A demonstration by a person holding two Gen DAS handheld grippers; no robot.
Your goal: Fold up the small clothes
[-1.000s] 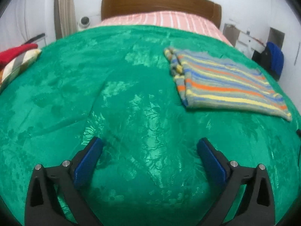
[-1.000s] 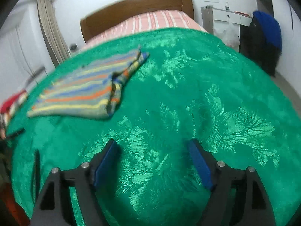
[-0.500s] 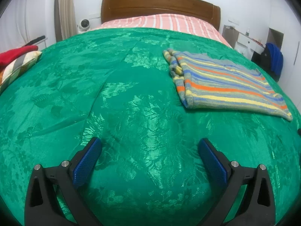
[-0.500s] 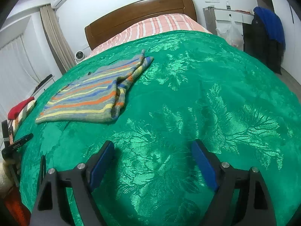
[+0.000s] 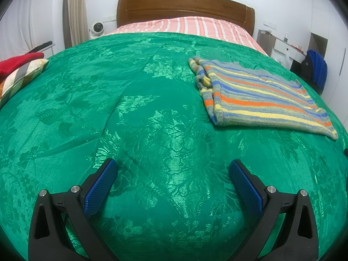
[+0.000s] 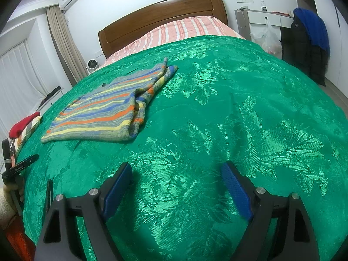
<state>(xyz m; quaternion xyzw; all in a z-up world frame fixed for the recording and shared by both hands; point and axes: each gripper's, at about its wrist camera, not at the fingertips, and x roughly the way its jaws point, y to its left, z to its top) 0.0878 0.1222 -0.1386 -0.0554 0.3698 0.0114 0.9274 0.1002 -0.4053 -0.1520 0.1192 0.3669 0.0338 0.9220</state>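
1. Left gripper [image 5: 174,169] is sitting at the bottom of its own view, jaws spread wide, blue pads [image 5: 101,186] facing each other with nothing but green bedspread [image 5: 152,119] showing between them. It's hovering over the cover; can't tell if the tips are actually touching it.
2. Right gripper [image 6: 176,171] is doing the same thing in its view: jaws standing wide apart, nothing pinched, just shiny leaf-pattern fabric in the gap.
3. In the right view, at about 9 o'clock near the edge, a bit of black gear [image 6: 20,166] is poking in along with a cream sleeve [image 6: 5,208]. Too cropped to say more.
4. The striped sweater [image 5: 258,100] is lying flat on the bedspread, already folded up with a sleeve tucked along one side. From the left gripper it's sitting at roughly 1 o'clock; from the right gripper it's at roughly 11 o'clock [image 6: 104,111]. Well apart from both grippers, nobody touching it.
5. Out at 9 o'clock in the left view, a red item [image 5: 18,62] is resting on a checked pillow [image 5: 21,77] at the bed's edge.
6. Farther back at 12 o'clock, a pink striped sheet [image 5: 184,27] is peeking out past the green cover, and the wooden headboard [image 5: 184,6] is standing behind it.
7. Way off at 2 o'clock, a blue garment [image 5: 318,68] is hanging by a white desk [image 5: 287,47].
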